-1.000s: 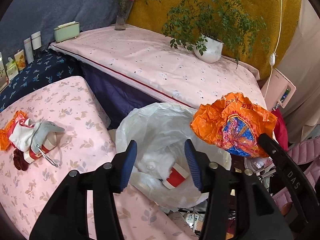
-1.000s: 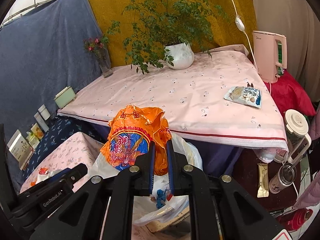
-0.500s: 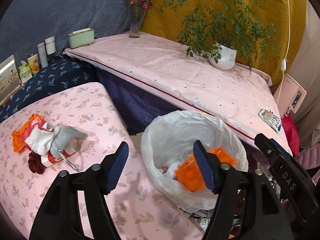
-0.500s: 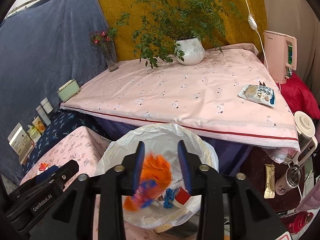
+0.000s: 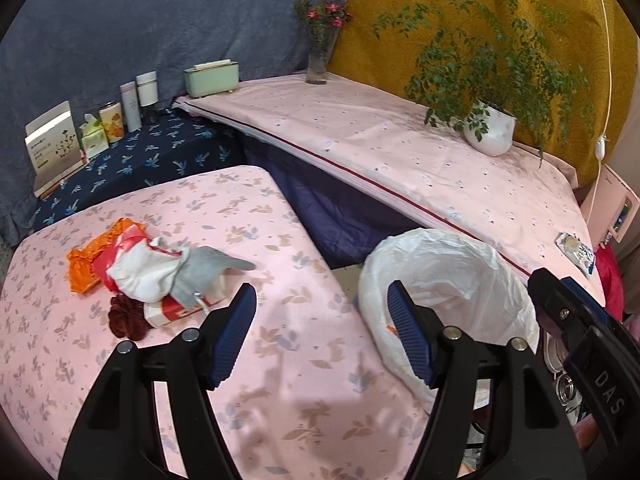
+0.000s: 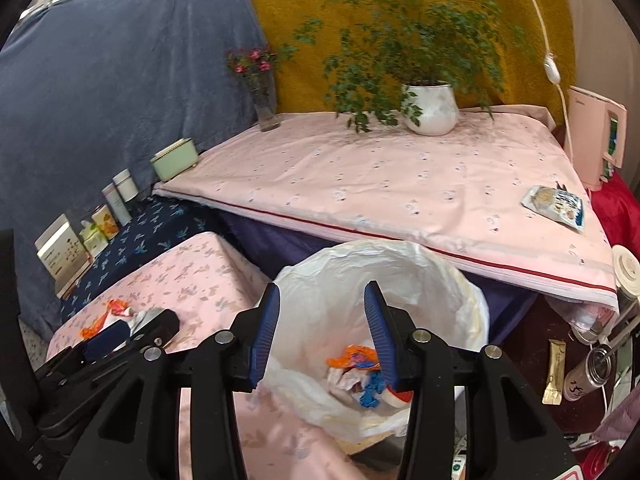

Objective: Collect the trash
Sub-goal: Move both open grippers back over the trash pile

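Observation:
A bin lined with a white bag (image 5: 452, 276) stands between the low pink table (image 5: 248, 360) and the big pink-covered table (image 5: 400, 152). In the right wrist view the bin (image 6: 400, 280) holds an orange wrapper (image 6: 352, 358) and other scraps. My right gripper (image 6: 318, 332) is open and empty above the bin. My left gripper (image 5: 320, 332) is open and empty over the low table's right edge. A pile of trash lies left of it: an orange wrapper (image 5: 84, 260), a white and grey sock (image 5: 160, 268), a red and white cup (image 5: 176, 310), a dark red scrunchie (image 5: 128, 316).
A snack packet (image 6: 556, 202) lies on the big table's right end. A potted plant (image 6: 430, 108), a flower vase (image 6: 266, 108) and a green box (image 6: 176, 158) stand at its back. Boxes and bottles (image 5: 100, 128) line the dark blue shelf. A pink kettle (image 6: 596, 136) stands at right.
My right gripper opened and let go of the orange wrapper, which fell into the bin. My left gripper swung left, away from the bin toward the low table.

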